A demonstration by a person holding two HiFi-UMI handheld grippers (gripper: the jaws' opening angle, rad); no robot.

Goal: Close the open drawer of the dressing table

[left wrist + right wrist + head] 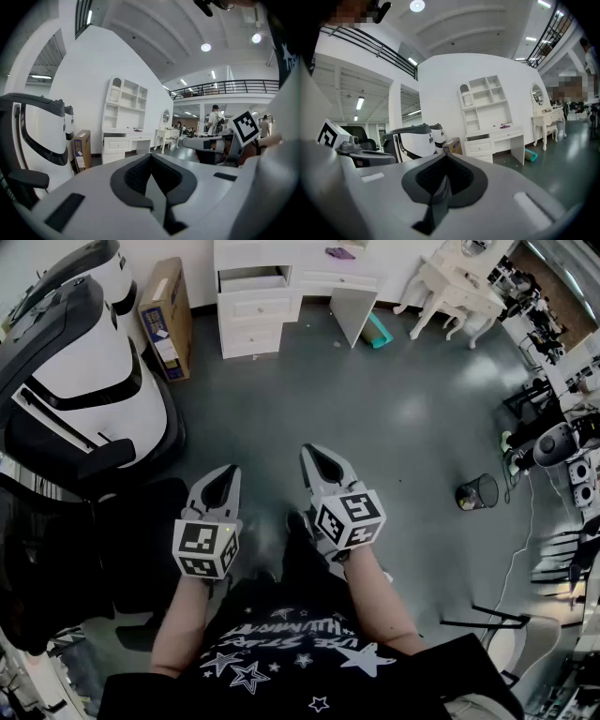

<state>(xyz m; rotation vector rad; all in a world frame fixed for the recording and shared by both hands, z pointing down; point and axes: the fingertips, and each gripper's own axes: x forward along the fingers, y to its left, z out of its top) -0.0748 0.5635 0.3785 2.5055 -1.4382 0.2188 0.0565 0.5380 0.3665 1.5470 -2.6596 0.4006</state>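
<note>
Left claw: jaws together, nothing between them; held low in front of the person, pointing at the desk.
Right claw: jaws likewise together and empty; just beside the left claw, apart from it.
Ground between: bare floor; both claws are well apart from the desk.
Drawer: top of the stack at the desk's left end, just under the desktop edge; pulled out, its inside showing. The two drawers below it sit flush.
Beside the desk: a box near its left side.
Done: apparently nothing; the drawer is open and untouched.
Left: walk up to the desk, set a closed claw on the drawer front, and push until it is flush.
</note>
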